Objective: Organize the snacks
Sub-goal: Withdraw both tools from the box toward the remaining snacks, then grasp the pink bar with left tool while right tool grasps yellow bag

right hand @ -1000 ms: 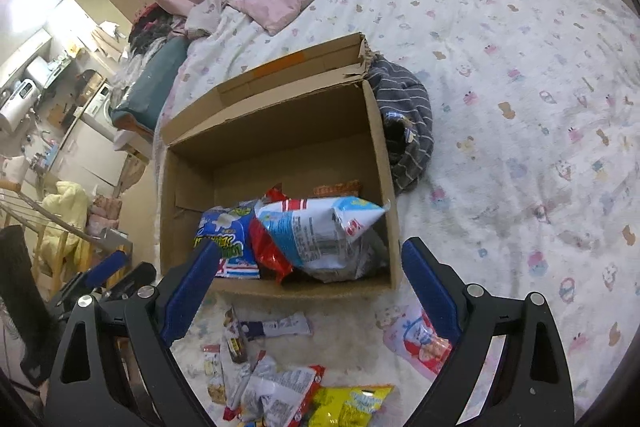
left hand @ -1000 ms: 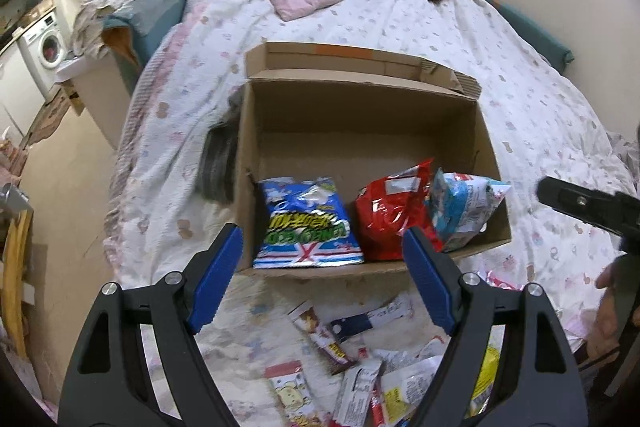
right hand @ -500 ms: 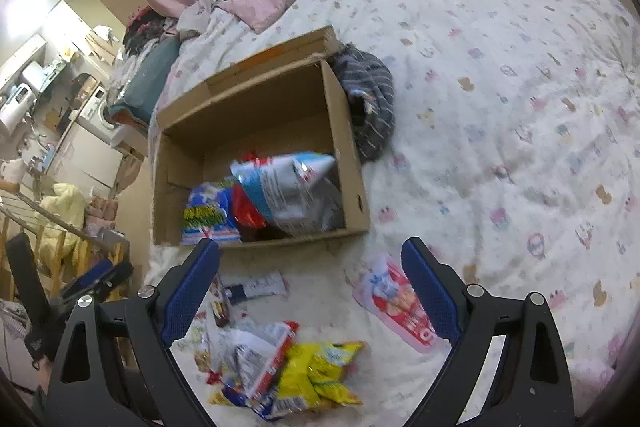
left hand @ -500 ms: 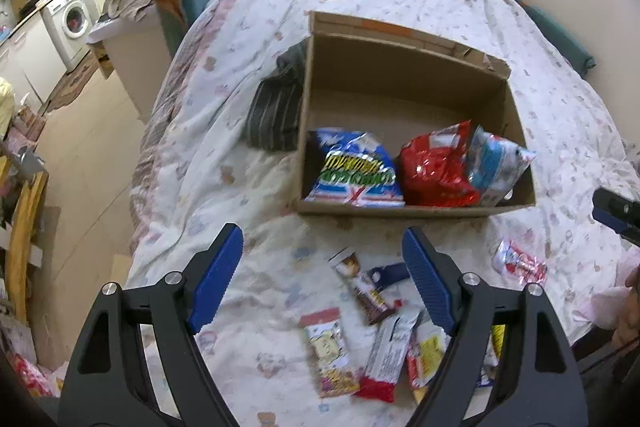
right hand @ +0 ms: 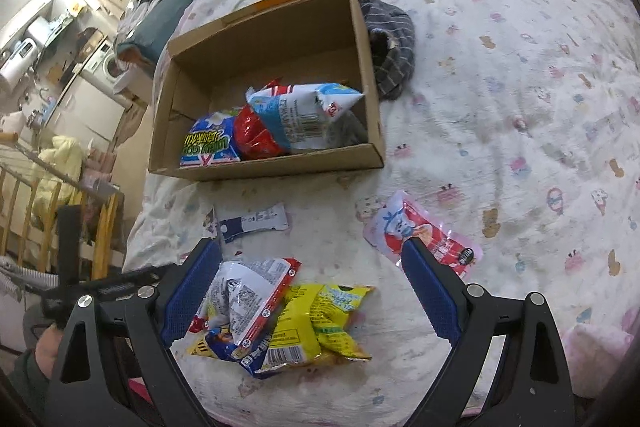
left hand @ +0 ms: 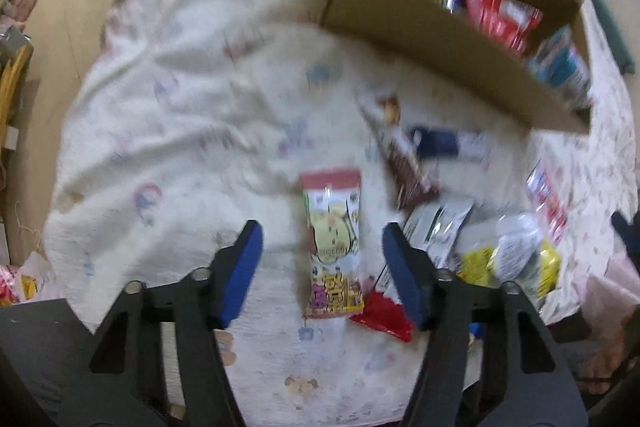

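Left gripper [left hand: 322, 247]: my jaws had just been closing but stood apart, pads clear of the slim pink-topped snack packet [left hand: 334, 247] lying between them on the bed [left hand: 180, 107]; right gripper [right hand: 310, 285]: my jaws gaped wide over a heap of yellow and white packets [right hand: 280, 315], gripping nothing; cardboard box [right hand: 264, 167]: on the bed beyond, three bags inside; red sausage pack [right hand: 424, 237]: just beside my right jaw.

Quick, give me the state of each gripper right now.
Left gripper: open, jaws have just been closing, the pink-topped snack packet lies between them, not yet gripped.
Right gripper: open wide, holding nothing, above the snack pile.
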A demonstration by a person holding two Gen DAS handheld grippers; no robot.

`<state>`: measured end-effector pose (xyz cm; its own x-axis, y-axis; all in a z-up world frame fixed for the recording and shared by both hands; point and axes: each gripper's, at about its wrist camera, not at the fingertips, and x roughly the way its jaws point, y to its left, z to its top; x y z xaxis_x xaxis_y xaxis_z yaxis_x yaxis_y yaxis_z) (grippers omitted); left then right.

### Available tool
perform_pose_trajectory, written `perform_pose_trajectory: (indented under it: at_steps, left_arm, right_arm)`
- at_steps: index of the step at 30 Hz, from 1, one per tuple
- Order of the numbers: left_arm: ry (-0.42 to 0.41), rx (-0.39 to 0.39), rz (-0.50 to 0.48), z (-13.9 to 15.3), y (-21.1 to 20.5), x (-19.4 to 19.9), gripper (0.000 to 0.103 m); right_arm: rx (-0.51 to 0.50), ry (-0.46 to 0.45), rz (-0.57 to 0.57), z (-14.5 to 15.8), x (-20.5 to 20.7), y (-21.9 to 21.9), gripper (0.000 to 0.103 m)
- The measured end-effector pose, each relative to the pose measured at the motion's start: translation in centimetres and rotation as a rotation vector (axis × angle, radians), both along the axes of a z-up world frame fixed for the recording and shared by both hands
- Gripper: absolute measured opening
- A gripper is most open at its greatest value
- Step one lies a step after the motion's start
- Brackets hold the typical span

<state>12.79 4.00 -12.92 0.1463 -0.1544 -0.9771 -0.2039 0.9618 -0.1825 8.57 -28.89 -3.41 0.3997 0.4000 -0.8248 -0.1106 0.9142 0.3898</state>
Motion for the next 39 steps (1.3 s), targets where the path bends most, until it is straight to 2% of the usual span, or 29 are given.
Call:
perform_pose_trajectory:
  at_steps: [3, 5, 8, 10, 12, 20, 22, 23, 24, 27, 31, 35, 39]
  left_arm:
    - [0.017, 0.03, -0.019, -0.9, -0.7, -0.3, 0.054]
    - [0.029, 0.039, -0.024, -1.3, -1.0, -0.3, 0.048]
    - [0.046, 0.04, -0.034, -1.8, -1.6, -0.3, 0.039]
    - [0.051, 0.044, -0.045, -1.9, -2.0, -0.4, 0.03]
    - [0.051, 0.058, -0.052, -1.9, -2.2, -0.4, 0.026]
    - [0.032, 0.077, -0.054, -1.3, -1.5, 0.2, 0.022]
    - [0.015, 0.088, -0.041, -0.7, -1.3, 0.0, 0.022]
    - [0.001, 0.098, -0.028, -0.3, -1.0, 0.0, 0.022]
    - [-0.012, 0.106, -0.019, 0.2, -0.7, 0.0, 0.022]
    - [-0.067, 0.128, 0.0, 1.7, -0.1, -0.1, 0.022]
    - [-0.118, 0.127, -0.001, 3.3, -0.2, -0.7, 0.022]
    - [-0.176, 0.109, -0.007, 5.3, -0.7, -0.9, 0.022]
    - [-0.221, 0.087, -0.003, 6.6, -1.3, -0.4, 0.022]
  right_arm:
    - [0.03, 0.104, 0.01, -1.7, 0.3, -0.2, 0.094]
    - [0.038, 0.2, 0.015, -3.6, 0.3, 0.0, 0.094]
    - [-0.024, 0.268, 0.076, -5.5, -0.2, 1.2, 0.094]
    - [-0.05, 0.296, 0.104, -6.3, -0.4, 1.8, 0.094]
    - [-0.058, 0.316, 0.115, -6.8, -0.6, 2.1, 0.094]
    - [-0.125, 0.346, 0.185, -8.8, -0.8, 4.3, 0.093]
    - [-0.153, 0.348, 0.202, -9.2, -0.7, 4.7, 0.084]
    - [-0.16, 0.352, 0.205, -9.3, -0.6, 4.8, 0.068]
    - [-0.169, 0.348, 0.199, -9.2, -0.6, 4.7, 0.061]
    - [-0.157, 0.308, 0.182, -8.0, -0.6, 3.8, 0.056]
    - [-0.113, 0.232, 0.136, -5.5, -0.6, 1.9, 0.054]
    - [-0.042, 0.11, 0.071, -2.2, -0.4, 0.5, 0.053]
    - [-0.004, 0.03, 0.033, -0.2, 0.4, 0.2, 0.053]
